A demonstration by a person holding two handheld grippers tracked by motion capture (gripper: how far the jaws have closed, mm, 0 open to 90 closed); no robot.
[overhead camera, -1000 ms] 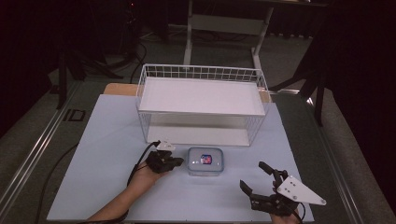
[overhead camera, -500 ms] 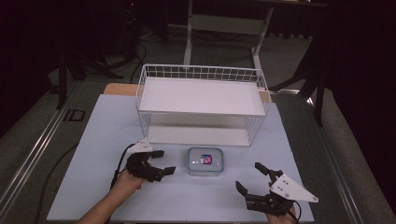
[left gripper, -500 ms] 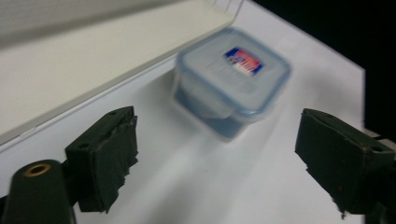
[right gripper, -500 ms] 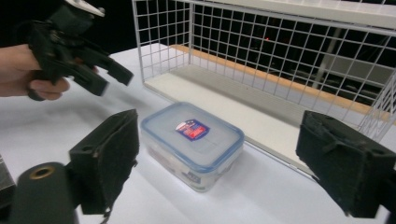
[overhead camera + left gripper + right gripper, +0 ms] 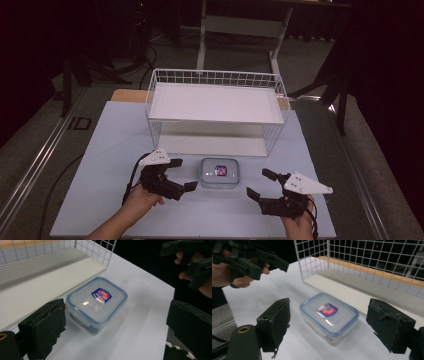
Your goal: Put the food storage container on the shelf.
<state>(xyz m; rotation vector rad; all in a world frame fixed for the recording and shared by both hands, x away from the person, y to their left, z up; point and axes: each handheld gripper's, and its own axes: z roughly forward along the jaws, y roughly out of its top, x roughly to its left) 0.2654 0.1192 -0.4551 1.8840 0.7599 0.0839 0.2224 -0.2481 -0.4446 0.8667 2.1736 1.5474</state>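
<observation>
Two tongs open, container between them

Left tongs (image 5: 182, 175) have just been opening, right tongs (image 5: 259, 184) closing slightly; both empty, flanking the lidded container (image 5: 219, 172) on the desk (image 5: 100, 150) before the wire basket (image 5: 215, 107), probably for a two-sided lift

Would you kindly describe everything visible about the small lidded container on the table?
The container is a small, rounded-rectangular box of clear plastic with a blue-edged lid, closed, bearing a red and blue label at the lid's centre. It looks empty, though the walls are cloudy. It sits flat and upright on the white table, just in front of the wire basket, apart from it. Nothing touches it: the left gripper and right gripper flank it, both open.
</observation>
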